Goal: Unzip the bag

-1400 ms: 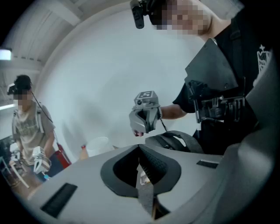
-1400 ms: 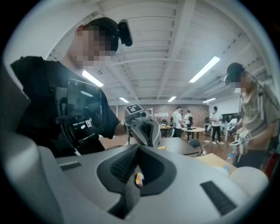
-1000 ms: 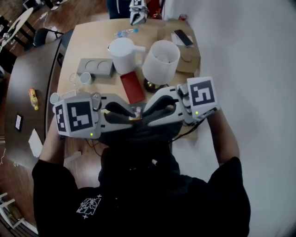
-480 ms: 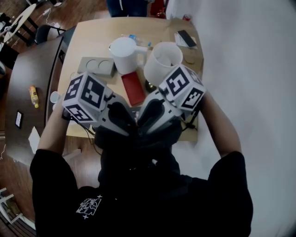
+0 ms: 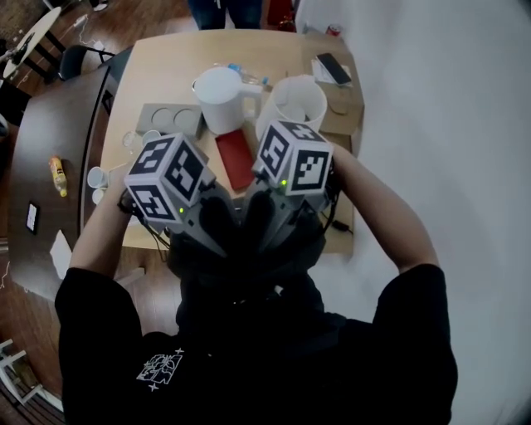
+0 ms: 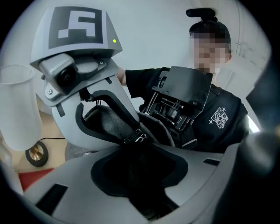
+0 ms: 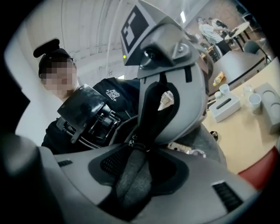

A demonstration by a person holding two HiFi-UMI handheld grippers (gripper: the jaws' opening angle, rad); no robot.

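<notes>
I see a light wooden tabletop (image 5: 166, 83) with a plain white surface (image 5: 448, 124) along its right side; I can't tell if that's wall or backdrop. A dark brown table (image 5: 50, 133) stands just beside it on the left, with a black chair (image 5: 79, 60) at its far corner. The floor (image 5: 149, 17) is brown wood plank. In the right gripper view there are more tables (image 7: 238, 31) far back and a bright ceiling light (image 7: 183, 16).

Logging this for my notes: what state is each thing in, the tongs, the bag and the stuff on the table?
Left tongs: open, fabric between them.
Right tongs: open, fabric fold between them.
Felt bag: gathered between both tongs, zip extent unclear.
White pitcher: upright.
Lamp: upright.
Red book: closed, flat.
Phone: flat, screen dark.
</notes>
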